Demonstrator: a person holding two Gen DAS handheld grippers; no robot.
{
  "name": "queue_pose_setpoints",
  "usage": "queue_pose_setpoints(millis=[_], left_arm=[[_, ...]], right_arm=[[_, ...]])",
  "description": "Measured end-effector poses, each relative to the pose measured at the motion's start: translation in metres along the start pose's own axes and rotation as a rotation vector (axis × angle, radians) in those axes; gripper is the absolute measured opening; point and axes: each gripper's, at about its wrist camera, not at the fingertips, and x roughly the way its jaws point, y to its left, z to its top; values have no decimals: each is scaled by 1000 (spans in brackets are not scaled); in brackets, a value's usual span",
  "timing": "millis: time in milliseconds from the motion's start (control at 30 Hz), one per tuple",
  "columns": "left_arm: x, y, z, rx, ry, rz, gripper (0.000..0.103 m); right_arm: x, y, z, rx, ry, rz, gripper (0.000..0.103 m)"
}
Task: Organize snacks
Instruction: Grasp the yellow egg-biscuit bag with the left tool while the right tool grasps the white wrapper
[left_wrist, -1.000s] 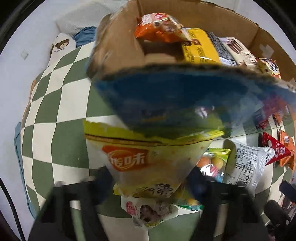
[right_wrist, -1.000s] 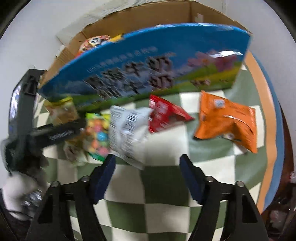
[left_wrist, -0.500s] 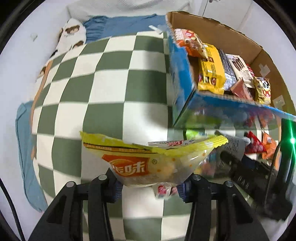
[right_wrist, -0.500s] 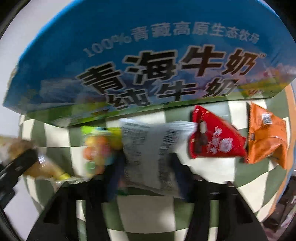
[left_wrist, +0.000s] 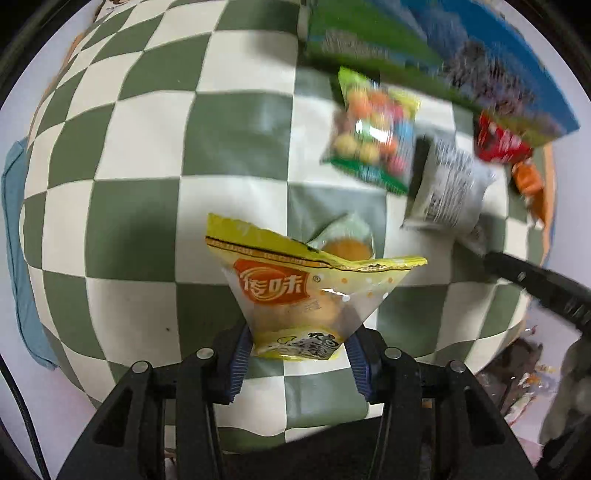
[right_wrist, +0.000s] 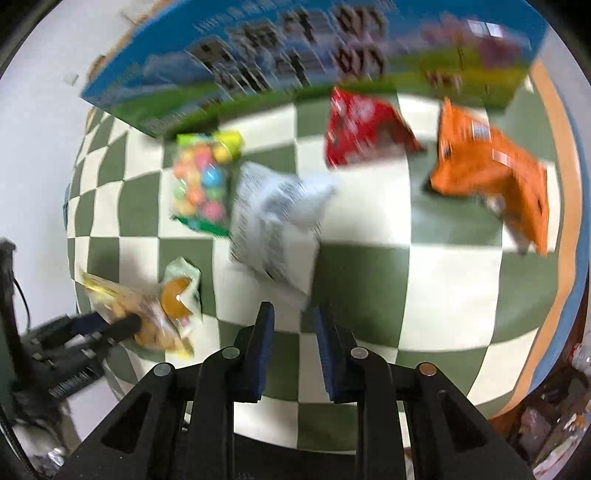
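- Snacks lie scattered on a green-and-white checkered cloth (left_wrist: 147, 155), in front of a blue-and-green printed cardboard box (right_wrist: 295, 62) that fills the top of the right wrist view.
- Left gripper (left_wrist: 297, 354), at the bottom centre of its own view, is clamped on the lower end of a yellow snack bag (left_wrist: 303, 291) with an orange logo; the bag stands up from the pads toward the middle of the frame.
- Just behind that bag a small pale-green packet with an orange round inside (left_wrist: 345, 240) rests on the cloth.
- Right gripper (right_wrist: 293, 328), at the bottom centre of its view, has its pads drawn narrow and pinches the bottom corner of a white-grey pouch with black print (right_wrist: 277, 218); the pouch reaches up toward mid-frame, blurred.
- In the left wrist view the same pouch (left_wrist: 447, 184) shows at the right, with the dark body of the other gripper below it.
- Left of the pouch lies a clear bag of coloured candy balls (right_wrist: 201, 184), touching or just beside it.
- Red triangular packet (right_wrist: 362, 133) sits near the box wall, upper centre right.
- Orange packet (right_wrist: 491, 173) lies at the upper right, close to the cloth's orange border.
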Motion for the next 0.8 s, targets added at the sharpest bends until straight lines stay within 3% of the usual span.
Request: queue_pose_setpoints(millis=[100,167,267,367,467,533,667,800], left_arm=[[9,-2,0,-13,5,1,44],[14,-1,4,-20,-1,21,45],[23,3,10,-21,11,42,46],[29,8,11,-23,30,33,46],[31,16,13,-47,36,35,47],[27,24,13,-75,30,24,44],[11,27,5,-81,-21,20,42],[-12,23,6,-89,-52,-30,41]], right_arm=[[4,-12,7,97,-18,75,26],[-1,-11,18,119,-58,96,33],[5,5,42,121,-95,82,50],[25,23,64,93,-72,15,60],[54,35,75,49,-27,-85,60],[58,38,77,40,-39,-108,60],[53,45,68,-16,-62,-99,49],[35,36,52,-25,-66,-41,45]])
